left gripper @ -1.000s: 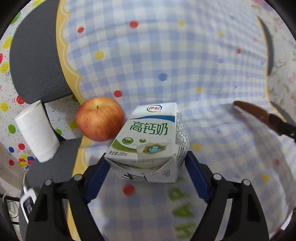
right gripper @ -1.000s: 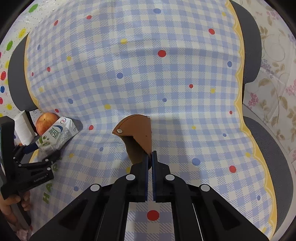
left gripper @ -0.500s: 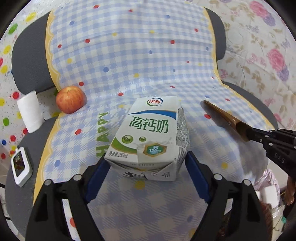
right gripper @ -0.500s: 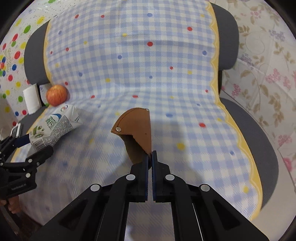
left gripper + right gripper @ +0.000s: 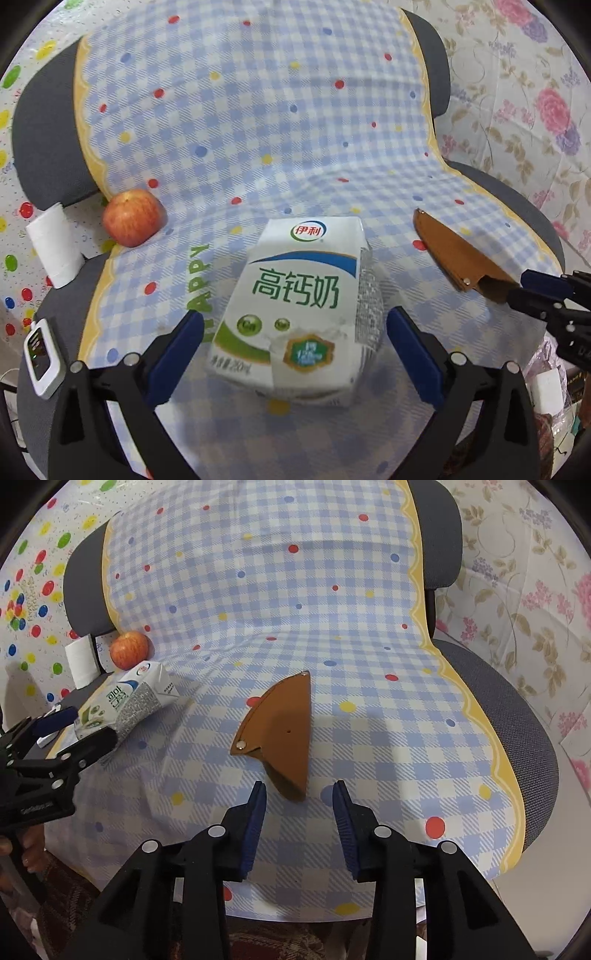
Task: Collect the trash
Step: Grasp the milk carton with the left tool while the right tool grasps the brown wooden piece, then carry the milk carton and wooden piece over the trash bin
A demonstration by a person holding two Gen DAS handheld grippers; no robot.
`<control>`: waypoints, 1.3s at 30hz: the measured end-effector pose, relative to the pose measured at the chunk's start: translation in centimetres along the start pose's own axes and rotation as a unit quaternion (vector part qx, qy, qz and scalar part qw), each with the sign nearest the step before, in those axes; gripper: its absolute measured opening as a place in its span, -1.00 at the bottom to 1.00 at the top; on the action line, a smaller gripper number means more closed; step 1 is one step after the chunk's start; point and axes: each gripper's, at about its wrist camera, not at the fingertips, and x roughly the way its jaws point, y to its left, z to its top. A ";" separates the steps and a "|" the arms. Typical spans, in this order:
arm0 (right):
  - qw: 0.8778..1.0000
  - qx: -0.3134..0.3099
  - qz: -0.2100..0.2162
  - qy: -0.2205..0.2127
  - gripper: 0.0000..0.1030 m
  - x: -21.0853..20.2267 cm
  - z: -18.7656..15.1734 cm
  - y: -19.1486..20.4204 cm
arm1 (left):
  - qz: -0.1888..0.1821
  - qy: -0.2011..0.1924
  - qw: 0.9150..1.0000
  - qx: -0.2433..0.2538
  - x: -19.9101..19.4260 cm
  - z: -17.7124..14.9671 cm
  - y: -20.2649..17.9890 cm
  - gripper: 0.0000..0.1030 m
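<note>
A white and green milk carton (image 5: 295,302) lies between the spread fingers of my open left gripper (image 5: 295,332), clear of both pads; it also shows in the right wrist view (image 5: 127,705). A brown fan-shaped leather piece (image 5: 280,731) sits just ahead of my open right gripper (image 5: 298,805), free of its pads; it also shows in the left wrist view (image 5: 454,258). Both objects are over the blue checked cloth (image 5: 332,627) on the chair.
A red apple (image 5: 131,218) and a white paper roll (image 5: 55,243) sit at the cloth's left edge. A small white device (image 5: 42,354) lies on the grey seat (image 5: 517,720). Floral wall covering is at the right.
Both grippers have opened: the left let go of the carton, the right let go of the brown piece. Both have drawn back toward the chair's front edge.
</note>
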 end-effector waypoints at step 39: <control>0.993 0.067 -0.067 -0.068 -0.93 -13.8 -5.4 -6.6 | -0.153 -0.095 0.979 0.093 -13.5 -4.7 -19.3 0.61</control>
